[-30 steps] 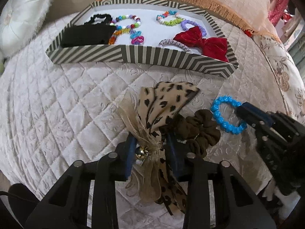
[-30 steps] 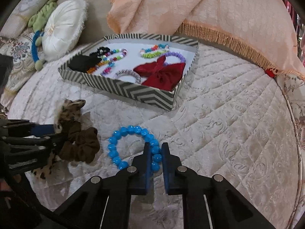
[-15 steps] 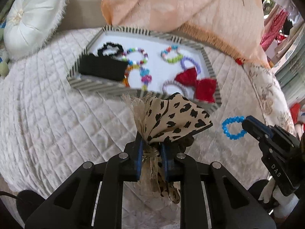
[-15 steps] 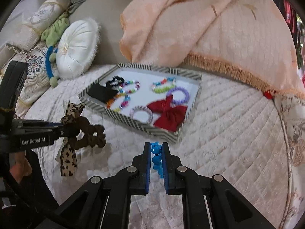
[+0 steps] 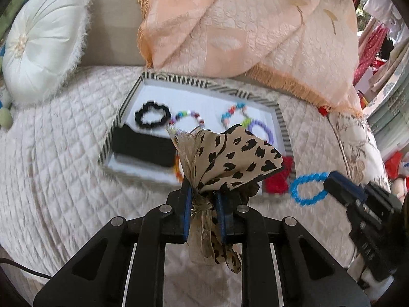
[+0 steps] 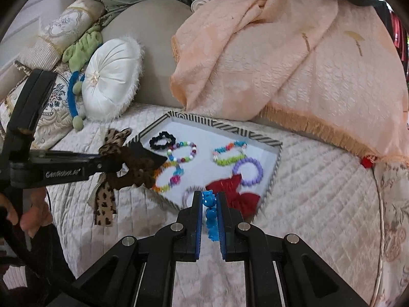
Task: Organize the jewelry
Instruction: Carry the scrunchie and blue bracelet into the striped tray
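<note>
My left gripper is shut on the knot of a leopard-print bow, held in the air in front of the striped tray. A brown scrunchie hangs with the bow. My right gripper is shut on a blue bead bracelet, which dangles near the tray's front corner. In the left wrist view that bracelet hangs from the right gripper at the right. The tray holds a black scrunchie, a black cloth, bead bracelets, a purple bracelet and a red bow.
The tray lies on a cream quilted bedspread. A round white cushion sits at the back left, and a peach fringed throw drapes behind the tray. A person's hand holds the left gripper's handle.
The left gripper closed on the leopard bow and lifted it off the bedspread with the scrunchie. The right gripper lifted the blue bracelet. Both have risen and come nearer the tray.
</note>
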The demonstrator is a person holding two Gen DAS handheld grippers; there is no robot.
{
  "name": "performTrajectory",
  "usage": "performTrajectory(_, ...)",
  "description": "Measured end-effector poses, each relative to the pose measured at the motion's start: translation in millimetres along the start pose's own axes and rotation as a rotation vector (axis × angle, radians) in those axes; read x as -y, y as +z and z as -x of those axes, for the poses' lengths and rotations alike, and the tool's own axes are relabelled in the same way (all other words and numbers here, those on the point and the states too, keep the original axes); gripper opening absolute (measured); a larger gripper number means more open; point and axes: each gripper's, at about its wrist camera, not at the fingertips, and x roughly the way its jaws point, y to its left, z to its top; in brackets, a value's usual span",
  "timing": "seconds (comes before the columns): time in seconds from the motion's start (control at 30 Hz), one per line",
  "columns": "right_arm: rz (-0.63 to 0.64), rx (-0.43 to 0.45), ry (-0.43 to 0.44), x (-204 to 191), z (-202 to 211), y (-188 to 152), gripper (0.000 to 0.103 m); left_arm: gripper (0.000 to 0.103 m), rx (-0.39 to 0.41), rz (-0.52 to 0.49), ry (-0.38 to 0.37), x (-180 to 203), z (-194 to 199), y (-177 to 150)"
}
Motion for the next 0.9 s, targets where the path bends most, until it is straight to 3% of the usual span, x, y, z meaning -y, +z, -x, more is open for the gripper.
performTrajectory(0.33, -0.049, -0.06, 0.079, 0.1, -77.3, 32.8, 0.01, 0.016, -0.053, 0.016, 0.026, -4.2, -58.6, 71.6)
performTrajectory(0.53, -0.122, -0.107, 0.134, 9.6, -126.2, 42.4, 0.01, 0.015, -0.09, 0.024, 0.001, -2.3, -102.9, 100.3)
performTrajectory(0.9, -0.131, -0.182, 0.017, 31.5, -160.4, 30.1, 0.01, 0.016, -0.14, 0.079, 0.068, -30.1, -168.6, 115.4)
